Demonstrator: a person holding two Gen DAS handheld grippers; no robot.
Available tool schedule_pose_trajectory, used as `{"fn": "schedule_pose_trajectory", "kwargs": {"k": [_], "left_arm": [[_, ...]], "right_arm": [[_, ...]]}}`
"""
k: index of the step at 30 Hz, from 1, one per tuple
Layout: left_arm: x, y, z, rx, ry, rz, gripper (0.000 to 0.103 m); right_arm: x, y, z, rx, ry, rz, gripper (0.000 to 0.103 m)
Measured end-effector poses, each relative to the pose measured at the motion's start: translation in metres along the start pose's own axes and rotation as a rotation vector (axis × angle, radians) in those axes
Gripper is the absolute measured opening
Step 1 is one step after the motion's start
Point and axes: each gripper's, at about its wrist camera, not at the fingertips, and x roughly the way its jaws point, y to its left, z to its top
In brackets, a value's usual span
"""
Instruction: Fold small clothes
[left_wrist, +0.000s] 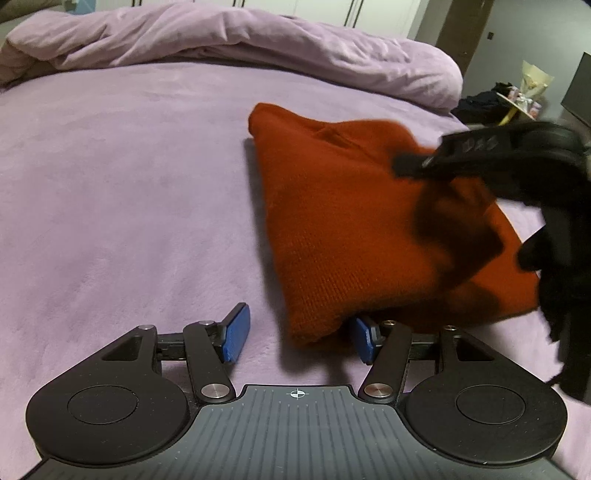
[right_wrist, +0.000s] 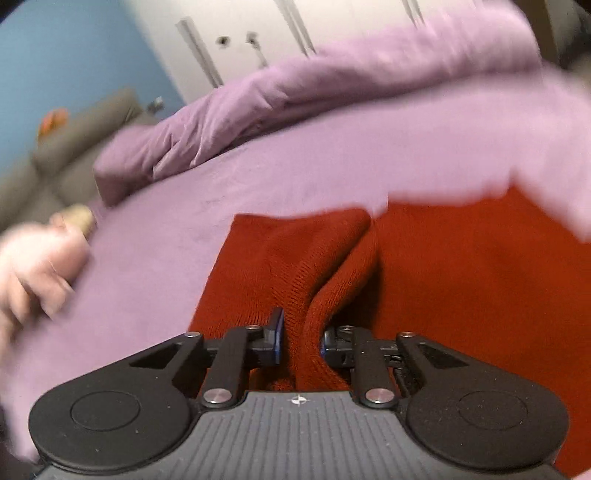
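A rust-red knitted garment (left_wrist: 351, 221) lies folded on the lilac bed cover (left_wrist: 129, 203). My left gripper (left_wrist: 300, 336) stands open low over the bed. The garment's near corner sits between its blue pads (left_wrist: 236, 332), and the right pad is partly under the knit. In the right wrist view my right gripper (right_wrist: 301, 341) is shut on a raised fold of the red garment (right_wrist: 332, 266), lifting it into a ridge. From the left wrist view the right gripper (left_wrist: 406, 164) shows as a blurred black shape over the garment's far right side.
A bunched lilac duvet (left_wrist: 258, 40) runs along the far side of the bed. A blurred hand (right_wrist: 37, 266) shows at the left edge of the right wrist view. A grey sofa (right_wrist: 74, 147) and dark clutter (left_wrist: 495, 103) stand beyond the bed.
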Motion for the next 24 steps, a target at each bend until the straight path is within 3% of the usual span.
{"fn": "schedule_pose_trajectory", "kwargs": {"k": [7,13,16,20,24], "left_arm": [[0.000,-0.021,0.001,-0.003,-0.014,-0.005,0.063],[0.014,-0.040,0.000,0.012,0.011,-0.053,0.063],[0.015,-0.038,-0.003,0.028,0.004,-0.046,0.063],[0.014,-0.033,-0.002,-0.016,0.006,-0.061,0.062],[0.017,-0.045,-0.002,0.020,0.007,-0.050,0.062]], "right_arm": [[-0.057,-0.001,0.011,-0.176,-0.151,-0.157,0.009],[-0.047,-0.064,-0.017,-0.089,-0.028,-0.265,0.010],[-0.046,-0.090,-0.023,0.046,-0.027,-0.186,0.015],[-0.061,-0.115,-0.020,0.250,-0.040,-0.042,0.041],[-0.058,-0.120,-0.023,0.310,-0.011,0.024,0.046]]}}
